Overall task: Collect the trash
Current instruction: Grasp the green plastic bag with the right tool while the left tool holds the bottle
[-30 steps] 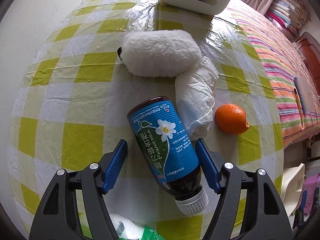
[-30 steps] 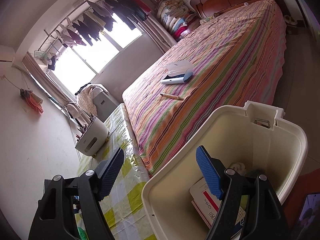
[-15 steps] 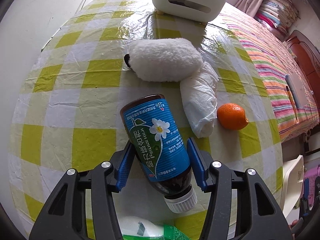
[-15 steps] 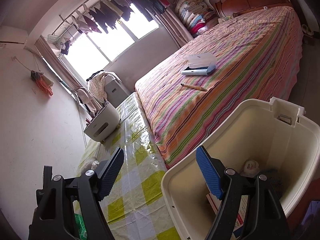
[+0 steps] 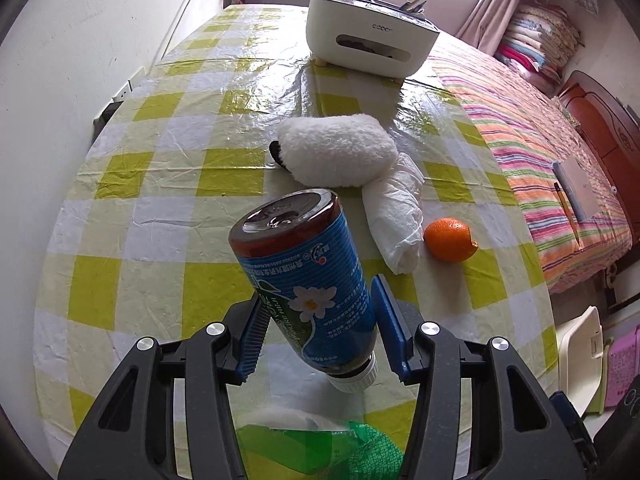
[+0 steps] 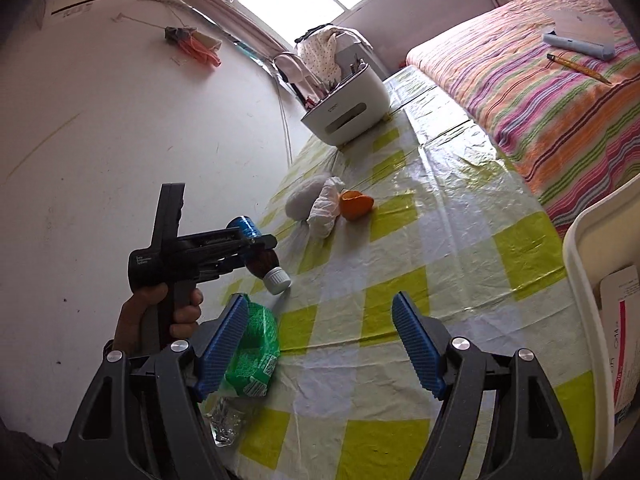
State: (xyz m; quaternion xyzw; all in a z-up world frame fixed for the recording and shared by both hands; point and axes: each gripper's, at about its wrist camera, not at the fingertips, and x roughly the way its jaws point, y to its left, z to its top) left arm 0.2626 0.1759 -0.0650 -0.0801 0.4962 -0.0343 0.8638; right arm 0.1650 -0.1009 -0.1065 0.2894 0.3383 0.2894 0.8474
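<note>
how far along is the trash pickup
Partly done: the bin already holds a carton. In hand: the left gripper is closing on the brown bottle, lifted off the table. Left: green wrapper, crumpled tissue. The right gripper is open, empty.

A white organiser (image 5: 370,36) stands at the far end of the table (image 5: 168,168), pens poking from its top. Mid-table lies a fluffy white pouch (image 5: 336,154), and nearer sits an orange (image 5: 450,239). Beside the table runs a striped bed (image 5: 532,140), carrying a laptop (image 5: 576,188) with a pencil (image 5: 566,210) alongside.
</note>
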